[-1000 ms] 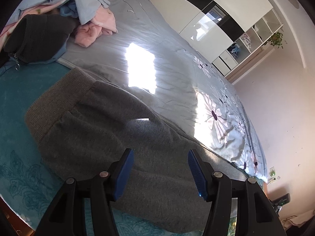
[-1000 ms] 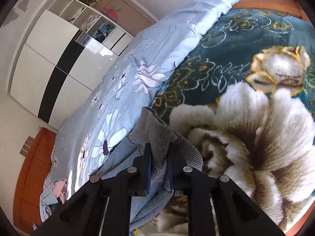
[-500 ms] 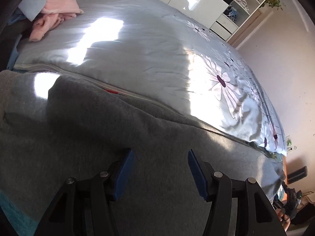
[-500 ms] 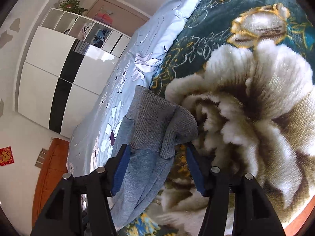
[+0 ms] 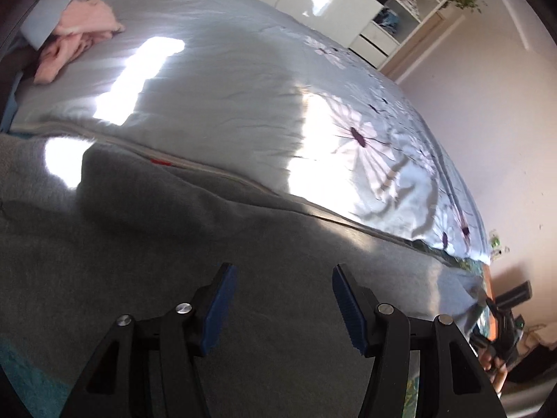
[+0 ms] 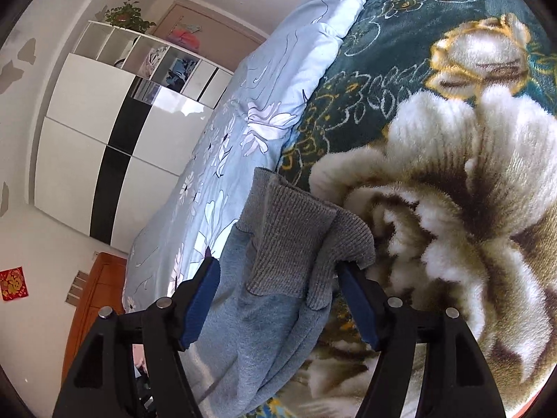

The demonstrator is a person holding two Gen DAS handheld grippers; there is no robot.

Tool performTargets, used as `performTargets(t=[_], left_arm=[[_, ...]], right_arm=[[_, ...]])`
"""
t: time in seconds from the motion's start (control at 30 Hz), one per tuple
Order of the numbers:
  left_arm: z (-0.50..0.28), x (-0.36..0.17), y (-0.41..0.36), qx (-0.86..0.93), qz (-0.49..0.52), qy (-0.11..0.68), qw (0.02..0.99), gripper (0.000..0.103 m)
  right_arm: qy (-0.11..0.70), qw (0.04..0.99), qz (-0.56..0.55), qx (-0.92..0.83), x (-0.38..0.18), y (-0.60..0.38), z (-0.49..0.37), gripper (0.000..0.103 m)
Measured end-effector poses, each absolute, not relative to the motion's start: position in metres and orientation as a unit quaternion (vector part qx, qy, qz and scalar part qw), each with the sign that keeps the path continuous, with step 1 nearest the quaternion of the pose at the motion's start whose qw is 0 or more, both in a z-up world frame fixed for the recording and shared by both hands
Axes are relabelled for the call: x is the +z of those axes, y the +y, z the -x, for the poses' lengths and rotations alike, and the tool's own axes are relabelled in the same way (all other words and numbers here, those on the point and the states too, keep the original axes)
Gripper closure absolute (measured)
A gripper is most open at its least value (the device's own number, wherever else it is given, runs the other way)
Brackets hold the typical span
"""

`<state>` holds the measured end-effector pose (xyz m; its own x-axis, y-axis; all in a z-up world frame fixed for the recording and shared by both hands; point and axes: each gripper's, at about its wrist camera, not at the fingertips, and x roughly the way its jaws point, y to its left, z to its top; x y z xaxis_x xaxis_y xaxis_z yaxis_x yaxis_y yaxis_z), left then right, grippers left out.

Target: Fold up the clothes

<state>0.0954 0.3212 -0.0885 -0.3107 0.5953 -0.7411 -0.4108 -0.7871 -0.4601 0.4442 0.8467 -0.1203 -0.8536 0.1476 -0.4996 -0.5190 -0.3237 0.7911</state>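
Note:
Grey sweatpants (image 5: 146, 230) lie spread flat on the bed and fill the lower half of the left wrist view. My left gripper (image 5: 282, 280) is open and empty, just above the grey cloth. In the right wrist view the pants' ribbed grey cuffs (image 6: 296, 240) lie on the plush floral blanket (image 6: 452, 181). My right gripper (image 6: 278, 287) is open with the cuffs lying between its blue pads (image 6: 202, 296), not pinched.
A pale blue flowered duvet (image 5: 264, 97) covers the bed beyond the pants. A pile of pink and blue clothes (image 5: 75, 40) sits at the far left. A white and black wardrobe (image 6: 104, 146) stands along the wall.
My right gripper opened and let go of the pants' cuffs, which now lie on the blanket. My left gripper moved in low over the grey pants and stayed open.

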Motion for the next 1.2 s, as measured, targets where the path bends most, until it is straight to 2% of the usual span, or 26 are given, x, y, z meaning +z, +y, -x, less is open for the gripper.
performTargets(t=[0.07, 0.1, 0.17, 0.2, 0.23, 0.33, 0.5, 0.63, 0.83, 1.03, 1.2], left_arm=[[-0.115, -0.080, 0.339, 0.797, 0.490, -0.074, 0.346, 0.042], [-0.126, -0.078, 0.349, 0.790, 0.489, -0.066, 0.364, 0.042], [-0.145, -0.080, 0.371, 0.772, 0.494, -0.054, 0.398, 0.042], [-0.154, -0.082, 0.383, 0.763, 0.498, -0.045, 0.409, 0.042], [-0.162, -0.086, 0.397, 0.755, 0.504, -0.034, 0.418, 0.042], [-0.187, -0.100, 0.432, 0.735, 0.515, 0.006, 0.440, 0.042], [-0.205, -0.124, 0.453, 0.728, 0.531, 0.031, 0.432, 0.042], [-0.197, -0.090, 0.414, 0.736, 0.508, -0.031, 0.446, 0.042], [-0.164, -0.047, 0.307, 0.800, 0.444, -0.127, 0.384, 0.041], [-0.148, -0.049, 0.220, 0.819, 0.427, -0.186, 0.336, 0.039], [-0.148, -0.068, 0.192, 0.809, 0.440, -0.216, 0.324, 0.039]], right_arm=[[0.547, 0.213, 0.166, 0.793, -0.120, 0.849, -0.444, 0.032], [0.549, 0.215, 0.163, 0.791, -0.120, 0.851, -0.444, 0.036], [0.552, 0.218, 0.159, 0.789, -0.120, 0.853, -0.443, 0.058], [0.551, 0.222, 0.162, 0.788, -0.119, 0.854, -0.444, 0.077], [0.550, 0.225, 0.166, 0.787, -0.118, 0.855, -0.444, 0.082], [0.536, 0.224, 0.169, 0.796, -0.105, 0.854, -0.445, 0.086], [0.440, 0.221, 0.189, 0.850, -0.044, 0.828, -0.426, 0.086], [0.321, 0.202, 0.217, 0.899, 0.010, 0.780, -0.390, 0.086], [0.166, 0.151, 0.257, 0.940, 0.049, 0.680, -0.314, 0.086], [0.106, 0.078, 0.313, 0.940, 0.026, 0.584, -0.237, 0.086], [0.023, 0.038, 0.384, 0.922, -0.044, 0.494, -0.202, 0.086]])
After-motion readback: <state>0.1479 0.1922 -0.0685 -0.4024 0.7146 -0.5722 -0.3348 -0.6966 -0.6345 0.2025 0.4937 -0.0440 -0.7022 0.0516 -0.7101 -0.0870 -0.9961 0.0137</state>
